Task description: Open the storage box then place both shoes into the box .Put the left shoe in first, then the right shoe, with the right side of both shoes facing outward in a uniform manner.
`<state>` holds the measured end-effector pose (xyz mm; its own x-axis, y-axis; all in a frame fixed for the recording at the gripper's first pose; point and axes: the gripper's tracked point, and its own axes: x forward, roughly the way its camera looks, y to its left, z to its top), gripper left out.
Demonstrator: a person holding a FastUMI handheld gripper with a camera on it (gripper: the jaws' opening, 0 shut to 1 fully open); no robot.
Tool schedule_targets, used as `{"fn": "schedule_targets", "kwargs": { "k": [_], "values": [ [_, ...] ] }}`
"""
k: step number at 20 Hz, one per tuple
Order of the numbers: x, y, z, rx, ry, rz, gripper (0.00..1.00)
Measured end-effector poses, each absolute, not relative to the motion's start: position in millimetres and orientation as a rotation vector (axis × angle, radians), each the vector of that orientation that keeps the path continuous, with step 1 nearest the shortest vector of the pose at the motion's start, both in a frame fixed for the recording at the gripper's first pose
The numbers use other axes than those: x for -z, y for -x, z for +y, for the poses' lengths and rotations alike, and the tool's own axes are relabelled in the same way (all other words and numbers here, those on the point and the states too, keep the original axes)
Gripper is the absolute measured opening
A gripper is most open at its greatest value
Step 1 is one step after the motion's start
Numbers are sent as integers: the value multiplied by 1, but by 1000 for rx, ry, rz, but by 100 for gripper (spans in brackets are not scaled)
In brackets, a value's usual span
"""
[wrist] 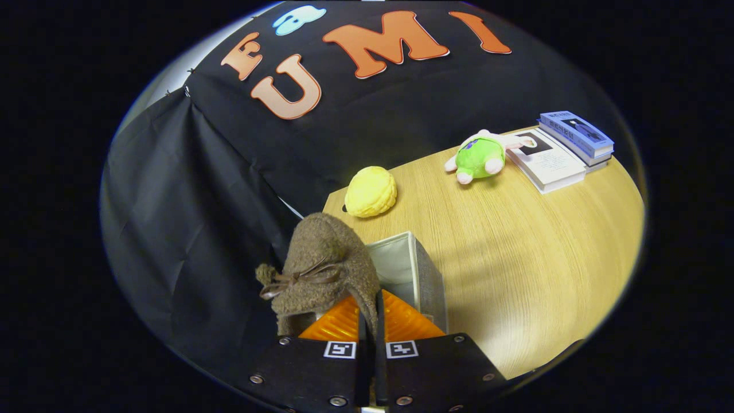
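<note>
Tongs (370, 312) on a black, screw-studded body with two square black-and-white markers, ribbed wedge-shaped fingers (335, 322).

Even overhead light, strong fisheye distortion

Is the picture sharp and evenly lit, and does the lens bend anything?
Gripper view: the fisheye lens curves the table edge; light is soft, with a faint shadow right of the storage box; the brown shoe, pinched by the hand-held gripper, the yellow toy and the books look sharp.

storage box (410, 269) largely hidden behind shoe (327, 269) (tongs (370, 321) clamping it)
</note>
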<state>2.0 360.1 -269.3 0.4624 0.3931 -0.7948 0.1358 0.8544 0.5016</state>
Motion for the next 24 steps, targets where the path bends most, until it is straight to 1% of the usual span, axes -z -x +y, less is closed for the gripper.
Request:
{"fn": "schedule_targets", "kwargs": {
  "k": [4,8,10,12,13,16,17,18,19,21,24],
  "values": [
    [284,8,373,-171,-532,1135,5],
    [304,23,372,-132,-470,1167,5],
    [302,24,371,-135,-438,1130,6],
    [299,25,372,-133,-440,1114,12],
    [297,25,370,-122,-439,1108,20],
    [290,25,372,-130,-452,1085,30],
    [282,24,369,-133,-466,1062,36],
    [271,22,365,-127,-478,1028,39],
    [260,18,355,-113,-485,989,46],
    [244,11,338,-109,-492,929,51],
    [222,10,308,-126,-482,862,56]
  ]
}}
